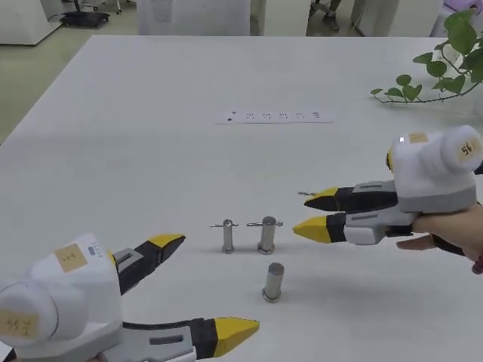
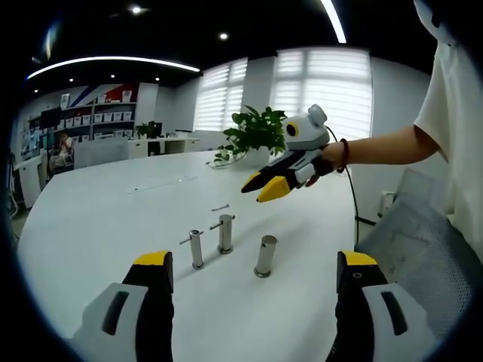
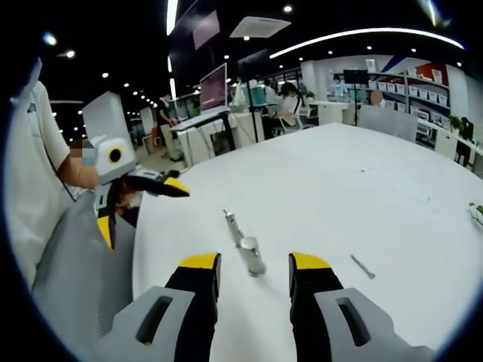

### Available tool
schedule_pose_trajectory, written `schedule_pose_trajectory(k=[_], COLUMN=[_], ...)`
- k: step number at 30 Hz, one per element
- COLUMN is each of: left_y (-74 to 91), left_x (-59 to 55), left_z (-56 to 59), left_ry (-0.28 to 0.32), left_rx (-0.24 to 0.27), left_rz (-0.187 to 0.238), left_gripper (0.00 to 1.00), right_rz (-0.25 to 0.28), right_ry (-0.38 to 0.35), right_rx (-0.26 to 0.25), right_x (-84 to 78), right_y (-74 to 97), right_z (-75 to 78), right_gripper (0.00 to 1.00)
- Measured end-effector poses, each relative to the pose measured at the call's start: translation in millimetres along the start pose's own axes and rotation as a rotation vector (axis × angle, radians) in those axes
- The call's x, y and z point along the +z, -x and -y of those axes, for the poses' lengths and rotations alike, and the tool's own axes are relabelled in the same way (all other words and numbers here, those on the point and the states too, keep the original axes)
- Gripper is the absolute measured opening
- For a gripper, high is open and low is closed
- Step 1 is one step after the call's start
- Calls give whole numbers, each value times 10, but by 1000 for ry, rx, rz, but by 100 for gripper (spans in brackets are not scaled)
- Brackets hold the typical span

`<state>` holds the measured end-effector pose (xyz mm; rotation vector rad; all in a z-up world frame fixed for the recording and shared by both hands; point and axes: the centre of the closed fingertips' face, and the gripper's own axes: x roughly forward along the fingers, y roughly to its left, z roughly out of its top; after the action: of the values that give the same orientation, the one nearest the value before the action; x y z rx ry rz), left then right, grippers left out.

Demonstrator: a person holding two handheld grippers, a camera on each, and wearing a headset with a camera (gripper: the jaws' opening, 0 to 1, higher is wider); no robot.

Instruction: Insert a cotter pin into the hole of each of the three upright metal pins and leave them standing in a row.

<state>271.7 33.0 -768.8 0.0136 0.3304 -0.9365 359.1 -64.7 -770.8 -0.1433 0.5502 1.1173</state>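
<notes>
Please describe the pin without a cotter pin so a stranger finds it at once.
On the table stand three metal pins. Two pins, side by side, carry a cotter pin each; the third pin stands alone, nearer the person, with a bare top.

Finding two metal pins standing side by side at the middle of the table (image 1: 151, 151), left pin (image 1: 228, 238) just beside right pin (image 1: 267, 237), not touching. Spotting a cotter pin (image 1: 223, 225) crossing the left pin's top, another cotter pin (image 1: 276, 222) crossing the right pin's top. Catching the third pin (image 1: 273, 281) standing in front of the right pin, nearer the person, out of the row. Noting a loose cotter pin (image 1: 304, 194) lying on the table behind and right of the row, just beside the right gripper (image 1: 304, 216), itself hovering right of the pins. Placing the left gripper (image 1: 215, 283) at the near left, left of the third pin. Seeing a power strip (image 1: 275, 117) lying well behind the row, a plant (image 1: 445, 64) at the far right.
</notes>
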Motion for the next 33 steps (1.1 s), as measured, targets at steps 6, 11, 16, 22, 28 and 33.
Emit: schedule_pose_trajectory(k=[6,11,16,22,28,33], left_y=[-12,-18,-16,-10,-8,-2], left_x=[2,9,8,-7,-6,-26], left_z=[-18,-30,-62,-128,-159,-192], left_ry=[1,1,5,7,11,8], left_rx=[4,8,17,35,40,47], left_rz=[2,5,5,-3,-5,-15], left_gripper=[92,94,96,99,99,99], right_rz=[-31,-56,-94,-151,-214,-264], right_ry=[-3,-8,1,24,63,88], right_rx=[-37,-72,-101,-126,-140,-136], right_x=[-28,-51,-103,-169,-244,-306], right_y=[5,12,12,15,-4,-30], right_z=[200,380,548,745,933,1053], right_gripper=[38,38,37,36,34,31])
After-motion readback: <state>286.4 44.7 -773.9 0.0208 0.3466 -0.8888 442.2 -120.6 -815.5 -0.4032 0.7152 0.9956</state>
